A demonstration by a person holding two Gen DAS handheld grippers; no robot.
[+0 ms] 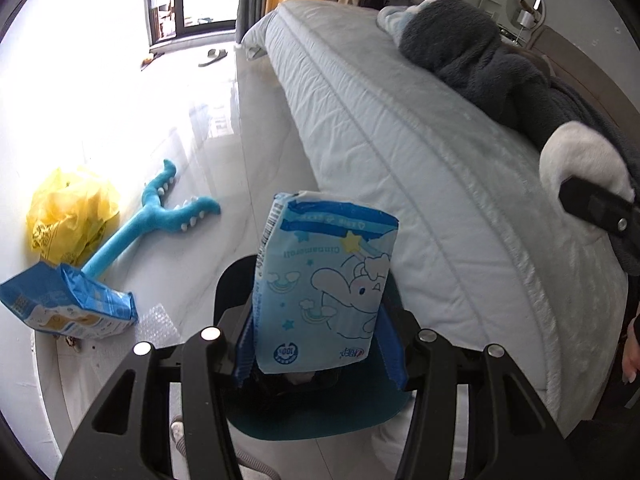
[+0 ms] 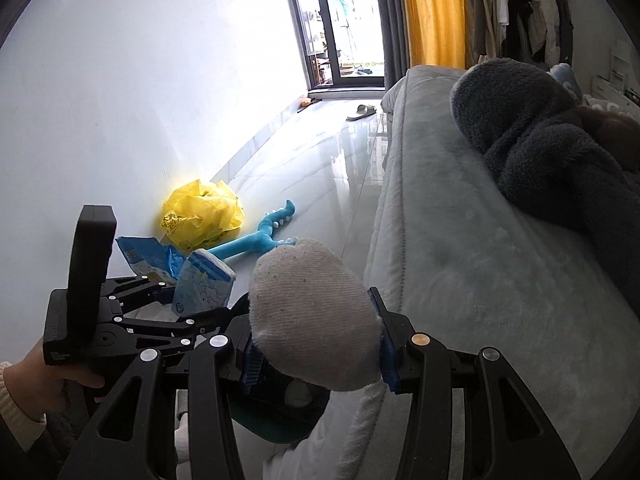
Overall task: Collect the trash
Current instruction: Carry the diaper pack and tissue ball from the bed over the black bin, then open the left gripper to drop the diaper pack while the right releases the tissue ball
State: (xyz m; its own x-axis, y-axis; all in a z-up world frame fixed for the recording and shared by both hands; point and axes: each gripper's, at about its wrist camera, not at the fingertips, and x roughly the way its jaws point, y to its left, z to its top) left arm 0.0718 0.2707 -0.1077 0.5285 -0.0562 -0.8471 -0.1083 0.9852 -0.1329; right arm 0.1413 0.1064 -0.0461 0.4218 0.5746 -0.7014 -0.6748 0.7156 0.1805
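My left gripper point(image 1: 320, 320) is shut on a pale blue tissue pack point(image 1: 324, 280) with a cartoon print, gripped at its lower end and standing upright between the blue pads. In the right wrist view the same pack point(image 2: 204, 288) sits in the left gripper point(image 2: 188, 300), held by a hand at the lower left. My right gripper point(image 2: 316, 344) is shut on a balled white sock point(image 2: 312, 320). That sock point(image 1: 580, 160) also shows at the right edge of the left wrist view. A dark container with a teal rim point(image 1: 320, 432) lies below both grippers.
On the glossy floor by the wall lie a crumpled yellow plastic bag point(image 1: 68, 212), a blue plush toy point(image 1: 160, 216), an opened blue wrapper point(image 1: 68, 304) and some bubble wrap point(image 1: 160, 324). A bed point(image 1: 400, 160) with dark fleece clothing point(image 1: 480, 52) fills the right. A slipper point(image 1: 212, 56) lies near the glass door.
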